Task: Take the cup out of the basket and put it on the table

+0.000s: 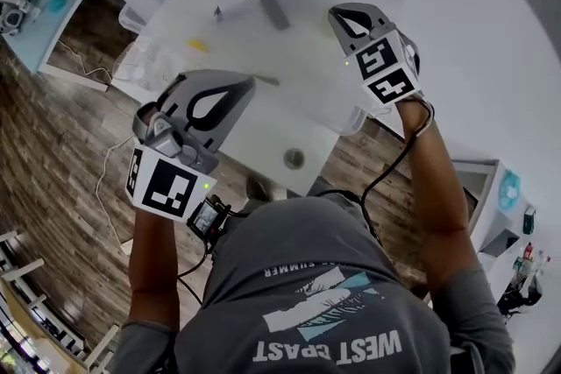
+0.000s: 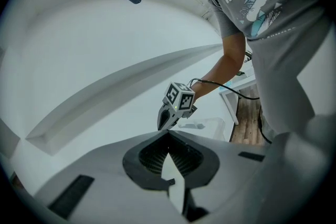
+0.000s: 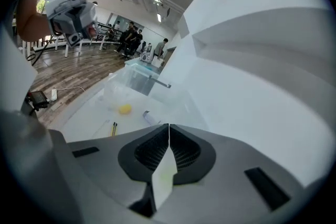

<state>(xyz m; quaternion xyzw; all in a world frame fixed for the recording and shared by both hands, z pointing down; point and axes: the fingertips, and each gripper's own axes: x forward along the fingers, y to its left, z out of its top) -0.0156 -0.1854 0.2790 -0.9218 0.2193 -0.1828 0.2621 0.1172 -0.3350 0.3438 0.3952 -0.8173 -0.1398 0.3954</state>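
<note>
I cannot make out a cup in any view. A clear plastic basket (image 3: 137, 80) stands on the white table (image 1: 263, 136), beyond my right gripper; in the head view it is a faint clear box (image 1: 153, 66) at the table's left edge. My left gripper (image 1: 244, 85) hovers over the table's near edge with its jaws together and nothing between them (image 2: 169, 132). My right gripper (image 1: 338, 13) is further out over the table on the right, also shut and empty (image 3: 169, 126). The left gripper view shows it (image 2: 164, 123) pointing down at the table.
A yellow lump (image 3: 125, 109), a pen (image 3: 114, 128) and a small grey cylinder (image 3: 149, 117) lie on the table near the basket. Grey flat pieces (image 1: 273, 10) lie further back. A round hole (image 1: 294, 158) sits near the table's front edge. Wooden floor and cables lie to the left.
</note>
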